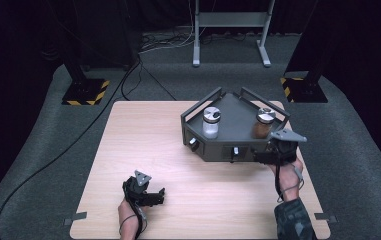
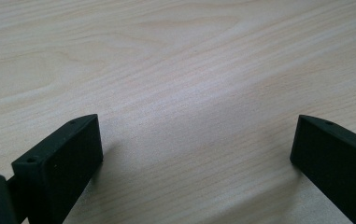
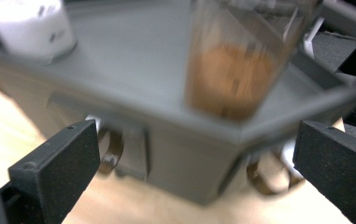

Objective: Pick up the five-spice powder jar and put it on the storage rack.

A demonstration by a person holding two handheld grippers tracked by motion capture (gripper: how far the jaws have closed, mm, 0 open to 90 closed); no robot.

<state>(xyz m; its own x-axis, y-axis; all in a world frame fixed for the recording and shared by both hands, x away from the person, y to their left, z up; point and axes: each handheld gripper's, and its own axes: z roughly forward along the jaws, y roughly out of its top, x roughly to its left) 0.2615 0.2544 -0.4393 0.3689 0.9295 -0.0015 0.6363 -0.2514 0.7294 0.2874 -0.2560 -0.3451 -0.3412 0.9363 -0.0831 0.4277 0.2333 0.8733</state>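
Light wooden table on grey carpet, dark room beyond. Far left on the floor: a black post on a yellow-and-black striped base, with a cable running from it along the carpet past the table's left edge. Far centre: a grey metal stand.

Left gripper sits low over the near-left part of the table, held by a hand coming in from the near edge; its jaws point right. In the left gripper view the jaws stand wide apart, bare wood between them, nothing held.

Right of centre: a grey angular tray-topped box with railings. On it, a jar with white contents at left and a jar with brown contents at right, well apart, both upright.

Right gripper is just beside the box's near-right corner, wrist and camouflage sleeve behind it. Its jaws are spread wide, holding nothing; the brown jar stands above and beyond them.

The right gripper view is blurred; the fittings on the box's front are hard to make out. The sleeve is cut off at the near edge.
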